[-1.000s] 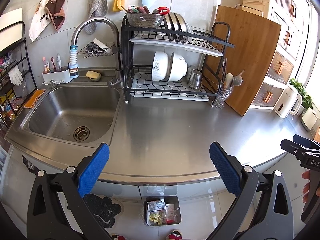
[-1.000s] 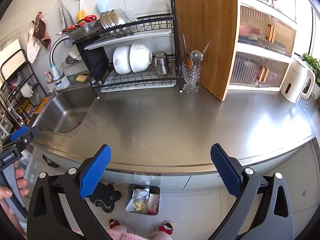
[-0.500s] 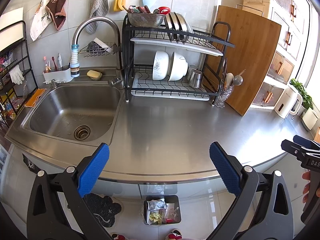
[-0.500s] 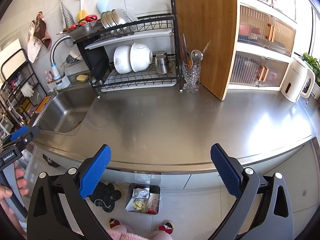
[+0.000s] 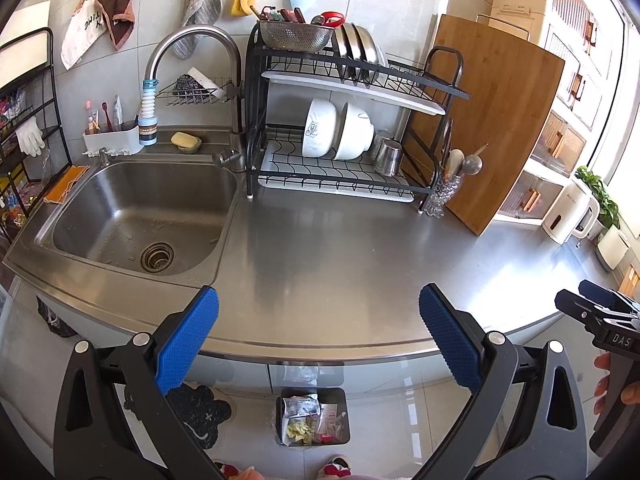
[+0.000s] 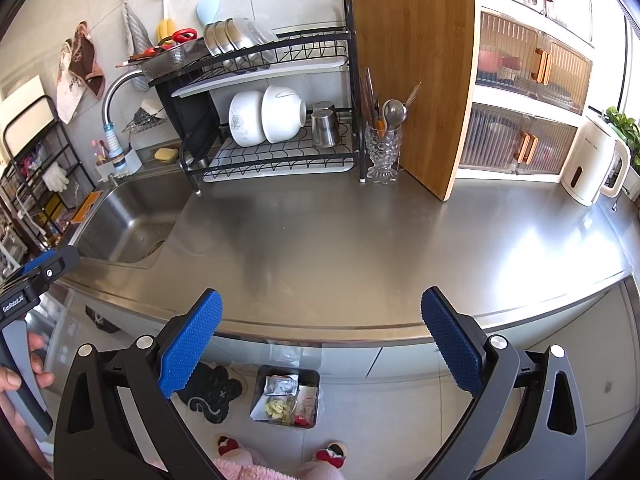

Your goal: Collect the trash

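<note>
Below the front edge of the steel counter [image 5: 360,264], on the tiled floor, a small dark trash bin [image 5: 313,416] stands with crumpled wrappers and yellowish scraps [image 5: 298,426] inside it; the right wrist view shows the same bin [image 6: 286,396] just ahead of a pair of slippers with red trim [image 6: 228,446]. The left gripper [image 5: 318,336] hangs above the counter's edge with its blue-padded jaws spread wide and nothing between them. The right gripper [image 6: 320,336] is held the same way, jaws released and wide apart, empty. Each gripper appears at the margin of the other's view, with a person's fingers [image 6: 38,364] wrapped around the handle of the left one. On the counter itself no loose litter shows; its bare surface reflects light from the right. To the left lies a steel sink [image 5: 132,216] under a curved faucet [image 5: 188,46], with a bar of soap [image 5: 185,140] on the ledge behind it. A black two-tier dish rack [image 5: 352,128] holds two white bowls [image 5: 340,130] and steel cups, a glass utensil holder [image 6: 384,152] stands just beside the rack, and a large wooden cutting board [image 6: 412,64] leans upright against the wall. A cream kettle [image 6: 592,160] sits at the far right. A dark floor mat [image 6: 212,392] lies left of the bin
</note>
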`<state>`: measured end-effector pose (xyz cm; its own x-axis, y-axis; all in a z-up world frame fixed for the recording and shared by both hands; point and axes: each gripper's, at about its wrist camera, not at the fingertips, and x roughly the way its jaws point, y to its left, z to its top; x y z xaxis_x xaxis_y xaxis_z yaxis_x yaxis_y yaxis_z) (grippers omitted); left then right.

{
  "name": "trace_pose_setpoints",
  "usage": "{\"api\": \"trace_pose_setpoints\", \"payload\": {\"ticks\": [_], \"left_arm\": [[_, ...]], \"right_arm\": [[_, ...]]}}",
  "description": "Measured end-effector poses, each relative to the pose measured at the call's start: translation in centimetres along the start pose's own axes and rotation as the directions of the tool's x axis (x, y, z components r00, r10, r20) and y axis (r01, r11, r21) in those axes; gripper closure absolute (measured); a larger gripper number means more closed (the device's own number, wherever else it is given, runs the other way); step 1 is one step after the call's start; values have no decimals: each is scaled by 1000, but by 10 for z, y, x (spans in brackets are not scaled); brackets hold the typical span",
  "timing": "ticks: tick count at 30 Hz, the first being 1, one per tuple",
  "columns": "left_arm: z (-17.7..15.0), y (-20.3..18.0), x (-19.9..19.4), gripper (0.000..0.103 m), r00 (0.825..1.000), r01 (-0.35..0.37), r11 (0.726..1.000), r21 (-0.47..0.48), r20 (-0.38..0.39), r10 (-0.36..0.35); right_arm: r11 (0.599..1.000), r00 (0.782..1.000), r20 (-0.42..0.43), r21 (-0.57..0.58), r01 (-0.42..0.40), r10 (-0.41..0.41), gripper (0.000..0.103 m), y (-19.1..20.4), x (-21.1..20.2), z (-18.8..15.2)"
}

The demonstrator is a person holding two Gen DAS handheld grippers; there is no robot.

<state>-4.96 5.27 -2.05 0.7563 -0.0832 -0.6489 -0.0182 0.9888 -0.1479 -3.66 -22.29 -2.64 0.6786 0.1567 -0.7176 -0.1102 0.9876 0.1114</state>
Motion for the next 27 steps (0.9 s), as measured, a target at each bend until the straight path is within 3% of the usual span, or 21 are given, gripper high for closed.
{"api": "trace_pose_setpoints", "payload": {"ticks": [3, 7, 12, 18, 27], "left_arm": [[0, -3, -1, 8, 1000, -4, 1000, 14, 4, 4], [1, -9, -5, 8, 998, -65, 996, 54, 27, 63], [2, -7, -5, 8, 999, -54, 998, 36, 6, 54], [0, -8, -5, 8, 993, -113, 992, 49, -5, 114], [-2, -11, -8, 8, 994, -113, 992, 60, 5, 113]], "right_arm": [[1000, 1000, 0, 0, 0, 0, 3, -1, -1, -1], [1000, 1000, -2, -4, -1, 1, 3, 0, -1, 0], [1000, 1000, -2, -12, -3, 3, 3, 2, -2, -1], [1000, 1000, -2, -14, -2, 2, 3, 2, -2, -1], [1000, 1000, -4, -28, -8, 7, 3, 5, -1, -4]]}}
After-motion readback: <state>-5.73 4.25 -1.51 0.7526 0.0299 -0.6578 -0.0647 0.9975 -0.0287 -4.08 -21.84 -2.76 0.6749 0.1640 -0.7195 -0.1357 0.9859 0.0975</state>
